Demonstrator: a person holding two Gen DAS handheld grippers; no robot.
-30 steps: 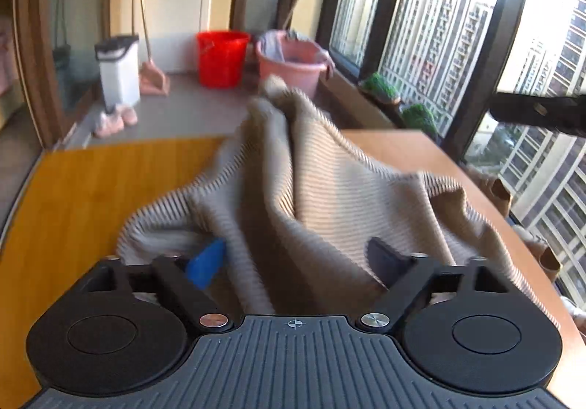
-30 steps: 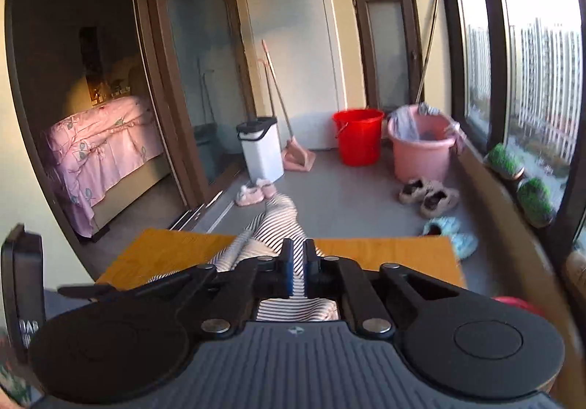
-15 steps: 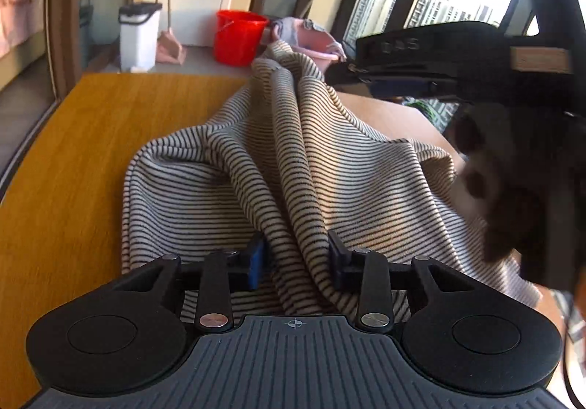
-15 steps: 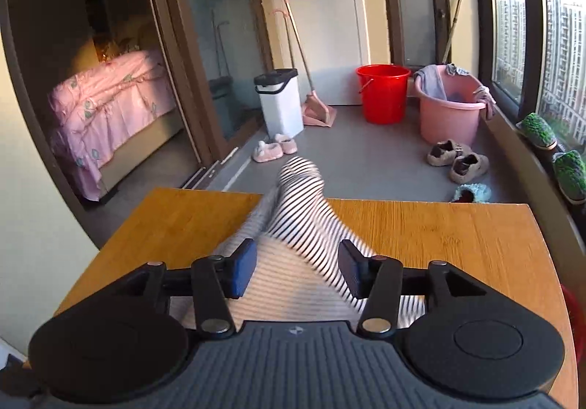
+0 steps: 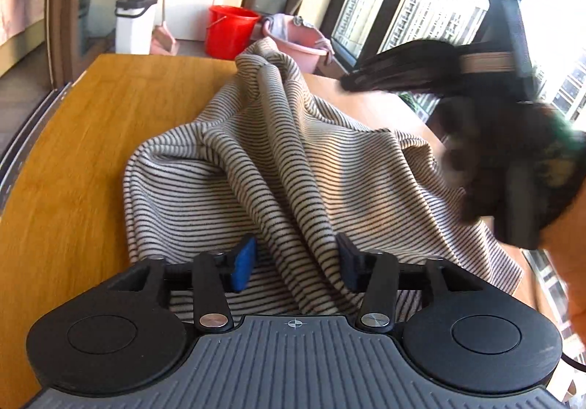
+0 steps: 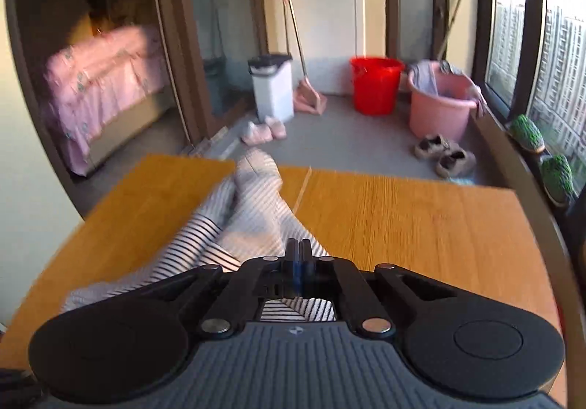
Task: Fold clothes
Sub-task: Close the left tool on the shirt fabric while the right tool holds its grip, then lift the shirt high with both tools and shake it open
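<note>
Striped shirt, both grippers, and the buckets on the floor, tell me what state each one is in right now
striped shirt: crumpled, one fold raised off the wooden table
left gripper: open, fingers either side of a fold
right gripper: shut on striped shirt
red bucket: upright
pink tub: upright, cloth draped over rim
white bin: lid closed

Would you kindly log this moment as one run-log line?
left gripper: open, straddling fold | right gripper: shut on striped garment | wooden table: garment bunched, unfolded
</note>
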